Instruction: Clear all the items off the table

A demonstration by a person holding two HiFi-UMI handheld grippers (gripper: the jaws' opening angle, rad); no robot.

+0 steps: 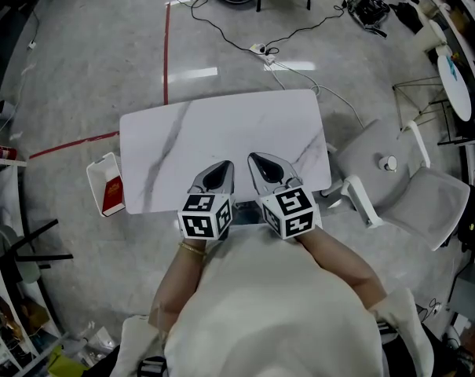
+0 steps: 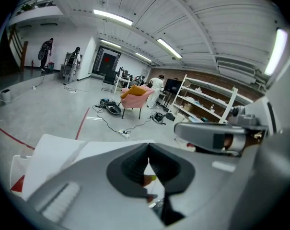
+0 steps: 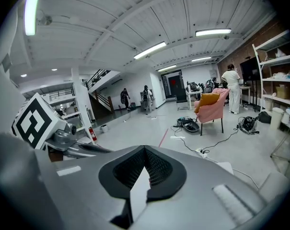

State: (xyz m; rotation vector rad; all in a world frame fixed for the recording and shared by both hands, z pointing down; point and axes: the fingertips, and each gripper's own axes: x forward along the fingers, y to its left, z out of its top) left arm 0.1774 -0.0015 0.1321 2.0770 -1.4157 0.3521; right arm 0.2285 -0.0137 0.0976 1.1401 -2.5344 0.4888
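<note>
Two grippers sit side by side over the near edge of the white, grey-veined marble-patterned rectangular table (image 1: 221, 124), at 6 o'clock of its top. The left gripper (image 1: 224, 167) has its jaws pressed together with nothing gripped, as its own view (image 2: 148, 150) shows: the dark pads meet at the tip. The right gripper (image 1: 255, 158) is likewise fully closed and holds nothing (image 3: 145, 150). Their marker cubes hide part of the table's near edge in the head view.

On the floor just beside the table, at 8 o'clock, stands a white rectangular box (image 1: 98, 171) with a flat red packet (image 1: 112, 196) lying in it. At 4 o'clock, near the table's corner, is a pale grey padded chair (image 1: 429, 199). At 12 o'clock, well apart from the table, a white power strip (image 1: 261, 50) lies among black cables (image 1: 221, 30), and a red tape line (image 1: 166, 49) runs along the floor from 11 o'clock up to the table's far edge. A wire rack (image 1: 422, 104) stands at 2 o'clock.

Farther off, both gripper views show a pink fabric chair (image 2: 135, 97) (image 3: 209, 104) on the grey floor beyond the table.
</note>
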